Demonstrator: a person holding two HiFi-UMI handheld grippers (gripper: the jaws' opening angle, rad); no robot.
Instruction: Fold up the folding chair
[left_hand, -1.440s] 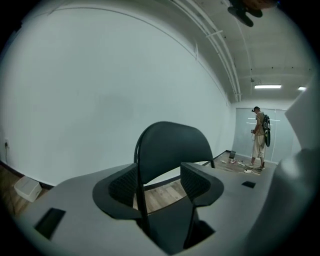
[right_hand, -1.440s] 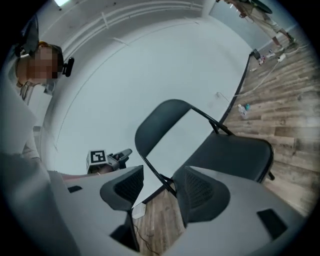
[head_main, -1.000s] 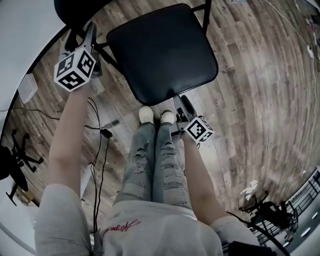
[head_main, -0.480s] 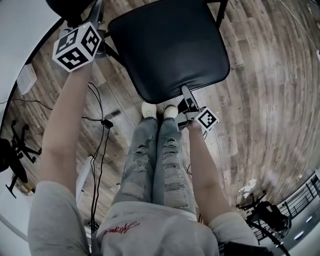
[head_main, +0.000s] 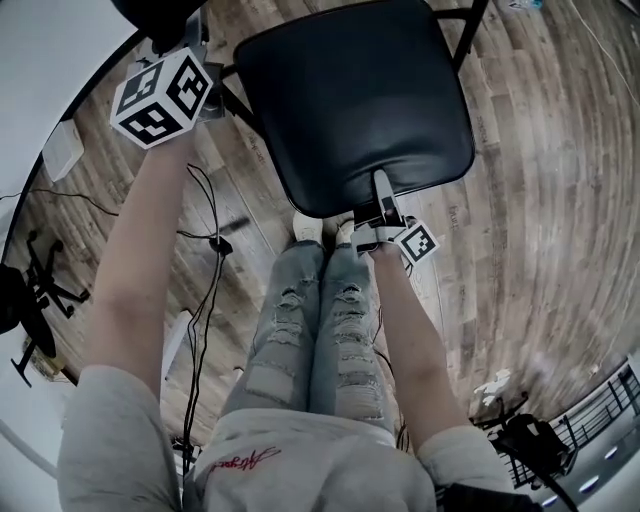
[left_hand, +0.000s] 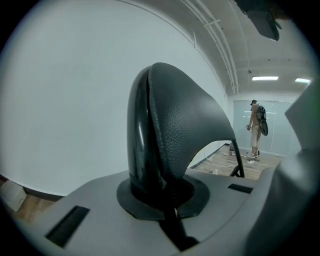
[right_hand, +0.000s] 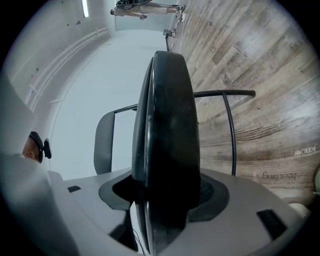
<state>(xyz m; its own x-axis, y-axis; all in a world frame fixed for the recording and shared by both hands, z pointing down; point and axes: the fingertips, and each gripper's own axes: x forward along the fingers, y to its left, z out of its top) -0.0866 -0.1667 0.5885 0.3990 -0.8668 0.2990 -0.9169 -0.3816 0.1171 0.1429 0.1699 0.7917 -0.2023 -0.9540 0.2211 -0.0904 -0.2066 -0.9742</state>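
The folding chair stands open in front of me, with its black padded seat (head_main: 350, 100) facing up. My left gripper (head_main: 185, 35) is at the chair's top left. In the left gripper view it (left_hand: 160, 192) is shut on the edge of the black backrest (left_hand: 175, 125). My right gripper (head_main: 380, 190) is at the seat's front edge. In the right gripper view its jaws (right_hand: 165, 197) are closing, with the edge of the seat (right_hand: 167, 125) between them. The backrest (right_hand: 103, 142) and a thin frame tube (right_hand: 230, 130) show beyond.
My legs (head_main: 320, 320) and white shoes (head_main: 310, 228) are just before the chair on the wood floor. Black cables (head_main: 205, 250) trail at the left, beside a black stand (head_main: 35, 300) and a white box (head_main: 58, 150). Dark equipment (head_main: 530, 440) lies lower right. A person (left_hand: 257, 130) stands far off.
My right gripper has moved forward from beside my shoes onto the seat's front edge and rolled. The left gripper has shifted a little along the backrest.
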